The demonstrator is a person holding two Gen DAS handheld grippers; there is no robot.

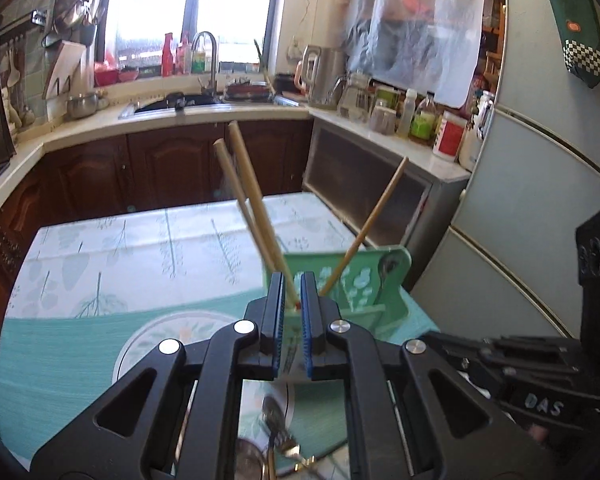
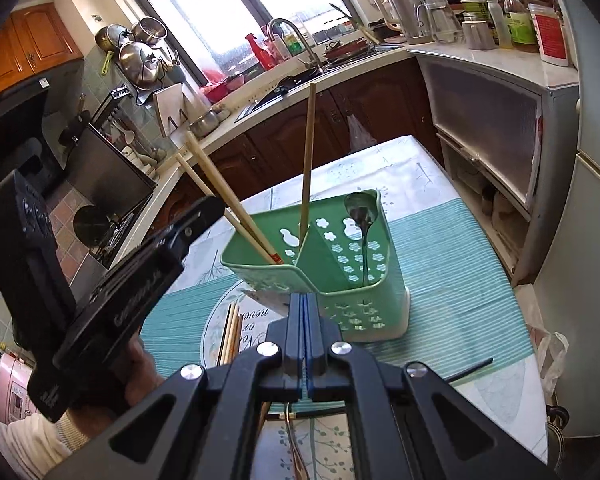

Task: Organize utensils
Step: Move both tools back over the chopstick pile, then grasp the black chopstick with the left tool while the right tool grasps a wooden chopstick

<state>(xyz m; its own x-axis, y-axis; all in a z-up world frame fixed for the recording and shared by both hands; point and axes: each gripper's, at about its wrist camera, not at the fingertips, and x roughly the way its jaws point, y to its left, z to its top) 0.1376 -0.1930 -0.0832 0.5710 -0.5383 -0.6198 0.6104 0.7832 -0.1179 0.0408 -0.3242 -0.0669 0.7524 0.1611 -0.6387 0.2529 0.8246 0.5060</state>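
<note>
Utensil holder [image 2: 340, 264] on striped teal mat [image 2: 452, 280], kitchen table.

Left gripper [image 1: 291, 292] tilted down, fingers [image 1: 275, 308] nearly closed, narrow gap, pinching a pair of chopsticks [image 1: 248, 196] near their lower ends. Right gripper [image 2: 304, 308] also angled down, fingers pressed flat together, nothing held. A hand [image 2: 140, 376] grips the left gripper's handle, pale sleeve below.
</note>
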